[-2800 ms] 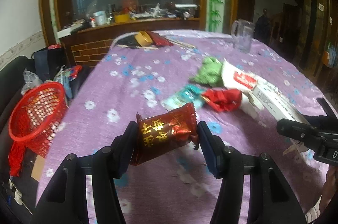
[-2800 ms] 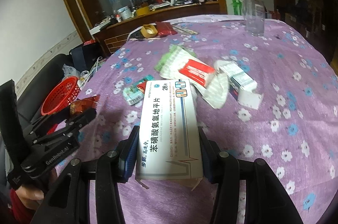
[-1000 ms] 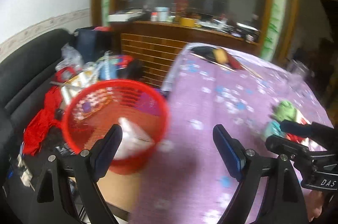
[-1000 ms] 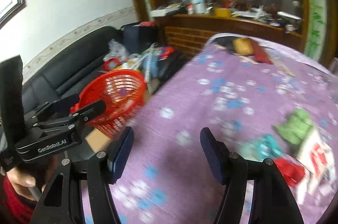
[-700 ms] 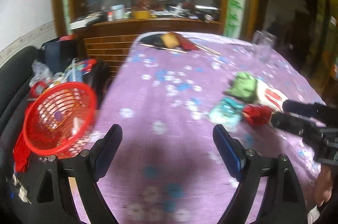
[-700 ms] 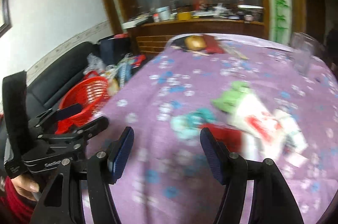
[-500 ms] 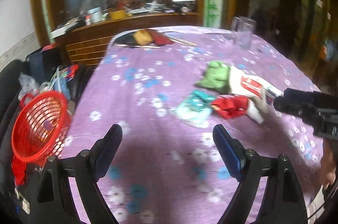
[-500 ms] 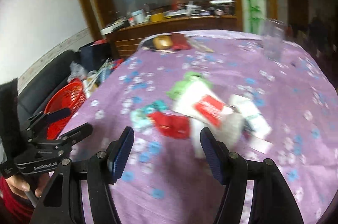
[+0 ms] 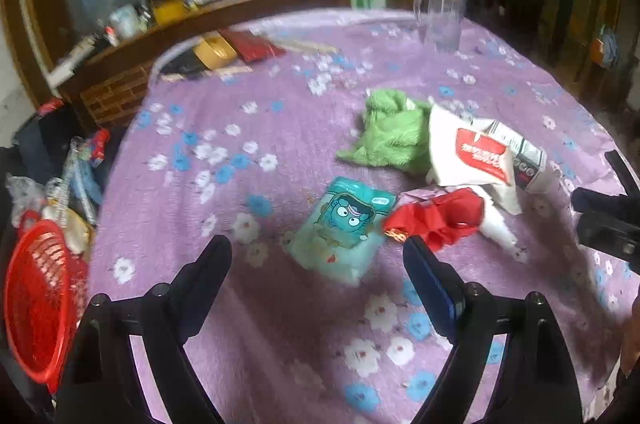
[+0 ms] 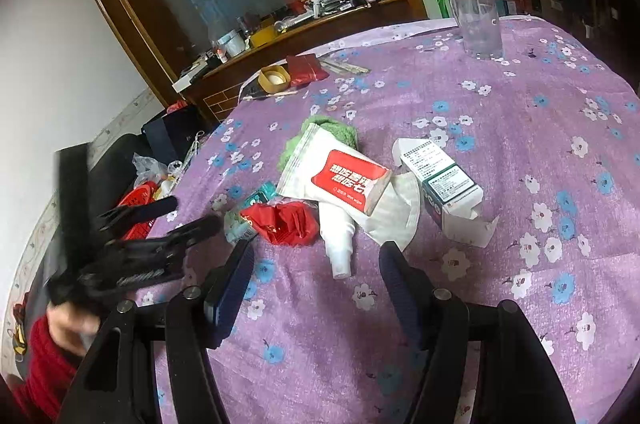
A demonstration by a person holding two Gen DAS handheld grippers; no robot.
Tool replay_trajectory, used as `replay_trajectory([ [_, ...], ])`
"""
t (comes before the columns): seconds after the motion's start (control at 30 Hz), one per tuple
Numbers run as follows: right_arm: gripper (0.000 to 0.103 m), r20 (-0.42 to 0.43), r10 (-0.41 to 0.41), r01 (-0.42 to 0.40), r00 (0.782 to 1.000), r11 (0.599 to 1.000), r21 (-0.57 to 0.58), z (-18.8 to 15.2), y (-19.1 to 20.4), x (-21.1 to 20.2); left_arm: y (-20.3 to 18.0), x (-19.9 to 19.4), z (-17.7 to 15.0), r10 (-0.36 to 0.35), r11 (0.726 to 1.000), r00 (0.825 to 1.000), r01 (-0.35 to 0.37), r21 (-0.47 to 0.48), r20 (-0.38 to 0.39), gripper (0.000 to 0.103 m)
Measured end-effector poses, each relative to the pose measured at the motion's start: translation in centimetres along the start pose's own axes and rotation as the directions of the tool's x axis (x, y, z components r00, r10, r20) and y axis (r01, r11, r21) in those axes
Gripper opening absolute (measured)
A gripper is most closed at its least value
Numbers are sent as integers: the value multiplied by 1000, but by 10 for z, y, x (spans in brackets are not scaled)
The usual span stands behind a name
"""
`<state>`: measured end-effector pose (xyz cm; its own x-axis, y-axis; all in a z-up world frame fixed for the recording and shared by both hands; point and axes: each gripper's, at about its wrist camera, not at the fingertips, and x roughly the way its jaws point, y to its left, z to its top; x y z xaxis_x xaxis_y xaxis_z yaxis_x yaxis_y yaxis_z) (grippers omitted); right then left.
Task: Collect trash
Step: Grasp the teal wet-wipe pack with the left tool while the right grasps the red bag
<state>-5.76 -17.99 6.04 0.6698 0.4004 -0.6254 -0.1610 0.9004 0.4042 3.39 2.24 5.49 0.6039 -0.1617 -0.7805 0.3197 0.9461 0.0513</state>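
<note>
Trash lies on the purple flowered tablecloth (image 9: 240, 304). A teal cartoon packet (image 9: 342, 230) lies just ahead of my open, empty left gripper (image 9: 316, 262), with a crumpled red wrapper (image 9: 438, 218) to its right. My right gripper (image 10: 316, 262) is open and empty, just short of a small white bottle (image 10: 338, 238), the red wrapper (image 10: 286, 218), a white pouch with a red label (image 10: 340, 175), a white mask (image 10: 394, 209) and an opened white and green box (image 10: 444, 185). A green cloth (image 9: 390, 137) lies behind them. The red basket (image 9: 34, 302) stands off the table's left edge.
A clear glass pitcher (image 10: 476, 17) stands at the table's far side. A tape roll (image 10: 274, 79), a dark red packet (image 10: 306, 67) and chopsticks lie at the far left edge. A dark sofa with bags (image 9: 48, 159) and a cluttered wooden counter (image 10: 280, 23) are beyond the table.
Both grippers let go of the red snack packet and the medicine box over the basket. Both have swung back right over the table and now face the remaining trash.
</note>
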Motion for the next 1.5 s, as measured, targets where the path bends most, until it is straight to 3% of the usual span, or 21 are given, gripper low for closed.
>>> replay_trajectory([
  [0.23, 70, -7, 3, -3, 1000, 1000, 16, 2, -3, 2, -8, 36, 10, -89, 995, 994, 91, 40, -66, 86],
  [0.4, 70, -11, -2, 2, 1000, 1000, 23, 2, -6, 4, -27, 48, 10, -57, 994, 997, 62, 92, -60, 86],
  [0.5, 70, -15, -1, 2, 1000, 1000, 21, 2, -5, 4, -27, 50, 9, -45, 996, 998, 49, 79, -53, 73],
  [0.57, 70, -18, 0, 0, 1000, 1000, 15, 3, -4, 5, -23, 51, 8, -29, 998, 998, 31, 56, -50, 47],
  [0.77, 70, -38, -16, 14, 999, 999, -31, 7, 7, 15, -3, 34, 3, -62, 997, 998, 62, -53, -1, 24],
  [0.9, 68, -85, -41, 34, 996, 996, -86, 10, 21, 36, 6, 20, -1, -50, 993, 997, 56, -107, 61, 24],
  [1.1, 57, -145, -115, 85, 983, 977, -198, 12, 41, 74, 15, 36, -8, -72, 986, 997, 77, -148, 40, 27],
  [1.13, 55, -148, -129, 95, 980, 972, -216, 13, 42, 81, 15, 36, -9, -81, 986, 996, 87, -145, 48, 34],
  [1.17, 50, -155, -148, 108, 977, 965, -240, 13, 43, 88, 15, 35, -9, -89, 985, 994, 96, -141, 57, 50],
  [1.23, 41, -139, -183, 139, 973, 950, -280, 13, 46, 96, 16, 30, -9, -94, 984, 992, 105, -143, 84, 65],
  [1.5, 32, -103, -259, 190, 960, 878, -439, 4, 55, 100, 22, 23, -8, -58, 984, 994, 71, -161, 89, 65],
])
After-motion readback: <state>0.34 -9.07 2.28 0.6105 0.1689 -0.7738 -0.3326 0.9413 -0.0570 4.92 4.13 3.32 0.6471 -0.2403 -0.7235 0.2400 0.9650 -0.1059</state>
